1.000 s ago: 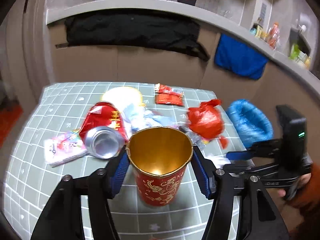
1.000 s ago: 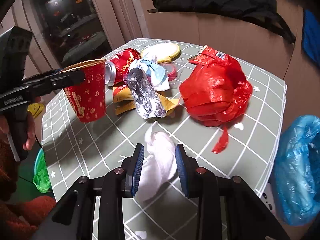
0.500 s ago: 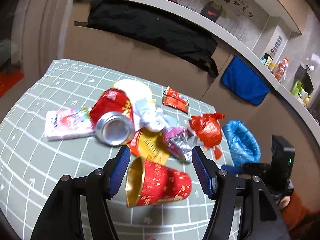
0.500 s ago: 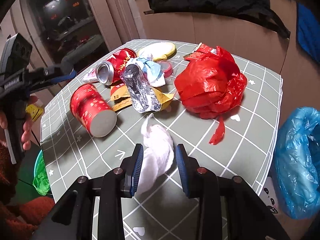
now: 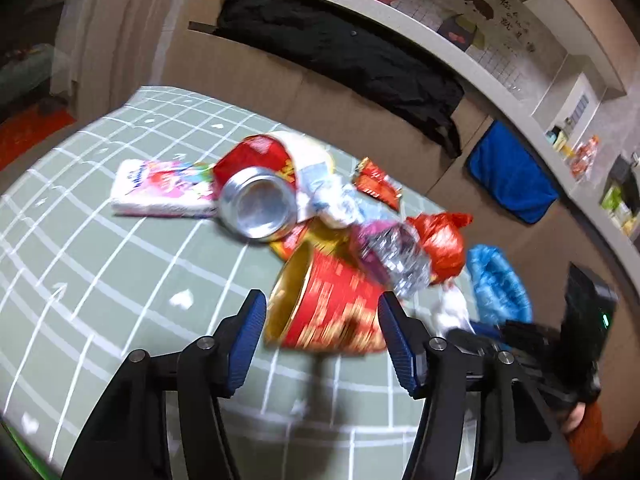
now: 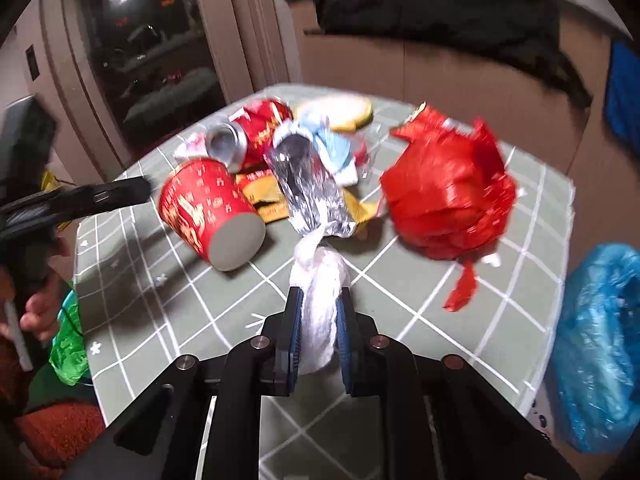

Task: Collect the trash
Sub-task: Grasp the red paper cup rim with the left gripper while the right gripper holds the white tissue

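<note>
Right gripper [image 6: 318,320] first: its jaws have just been closing and the blue pads now pinch a crumpled white tissue wad [image 6: 320,292] sitting on the green grid-patterned table [image 6: 400,300]. Over to the left gripper [image 5: 322,334]: jaws have just narrowed a touch but stand wide apart, framing a red paper cup [image 5: 328,308] that lies on its side, gold mouth toward the left pad; the pads don't appear to press on it. Just past the cup sits the trash heap: a red can [image 5: 256,192], a silver foil wrapper [image 6: 304,184], and a red plastic bag [image 6: 444,196]. Off the table's right edge hangs a blue bag [image 6: 596,344].
</note>
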Demonstrator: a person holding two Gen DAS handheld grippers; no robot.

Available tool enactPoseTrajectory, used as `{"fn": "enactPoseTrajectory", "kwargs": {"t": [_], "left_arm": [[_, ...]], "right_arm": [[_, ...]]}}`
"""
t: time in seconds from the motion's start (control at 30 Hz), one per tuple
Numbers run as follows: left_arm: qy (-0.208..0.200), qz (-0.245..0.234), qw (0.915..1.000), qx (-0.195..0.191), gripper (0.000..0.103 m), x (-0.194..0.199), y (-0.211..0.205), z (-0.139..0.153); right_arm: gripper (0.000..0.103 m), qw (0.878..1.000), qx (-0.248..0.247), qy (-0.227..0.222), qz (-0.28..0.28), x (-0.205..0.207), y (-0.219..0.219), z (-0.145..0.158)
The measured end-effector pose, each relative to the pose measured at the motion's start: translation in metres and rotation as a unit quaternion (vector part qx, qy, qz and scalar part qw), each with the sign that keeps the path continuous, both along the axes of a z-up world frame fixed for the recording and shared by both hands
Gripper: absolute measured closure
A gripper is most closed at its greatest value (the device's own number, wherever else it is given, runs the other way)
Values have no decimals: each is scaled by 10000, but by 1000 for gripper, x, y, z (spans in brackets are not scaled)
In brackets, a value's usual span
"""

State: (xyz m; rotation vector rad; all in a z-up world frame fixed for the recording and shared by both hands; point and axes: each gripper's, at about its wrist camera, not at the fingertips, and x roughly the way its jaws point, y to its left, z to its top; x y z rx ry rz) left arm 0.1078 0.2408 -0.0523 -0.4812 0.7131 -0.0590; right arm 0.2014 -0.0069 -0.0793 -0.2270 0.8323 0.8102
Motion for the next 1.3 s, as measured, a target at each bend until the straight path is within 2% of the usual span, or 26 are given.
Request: {"fn": "enactPoseTrajectory", "kwargs": {"t": [0.1,0.17,0.23,0.3,0.37,0.53,1.1,1.3], "left_arm": [[46,-104,9999,-42,48,13,1,-1],[135,-192,9997,-83,57,17,-1,-4],[236,-272,9993,-72,75,17,-8,-6],[232,-344,9991,9,84,14,-15,-5],[202,-420,9989,59,87,12,-22,-2],[-78,-515,9967,617,98,3,-44,18],[-463,-580,9901,1191,102,-11,-69,48],[-552,-585,9907,1093,102,-11,-68,54]], "right_arm": [[89,9998,152,-88,-125,-9,-15,10],[89,9993,263,-100,-231,-12,-27,15],[89,9989,358,-23,-306,-14,-35,17],[89,9985,416,27,-369,-13,-39,17],[89,9982,433,1,-414,-15,-42,17],[89,9974,548,-57,-457,-19,-47,21],[89,9936,819,-366,-690,-27,-71,49],[89,9931,838,-403,-714,-27,-73,52]]}}
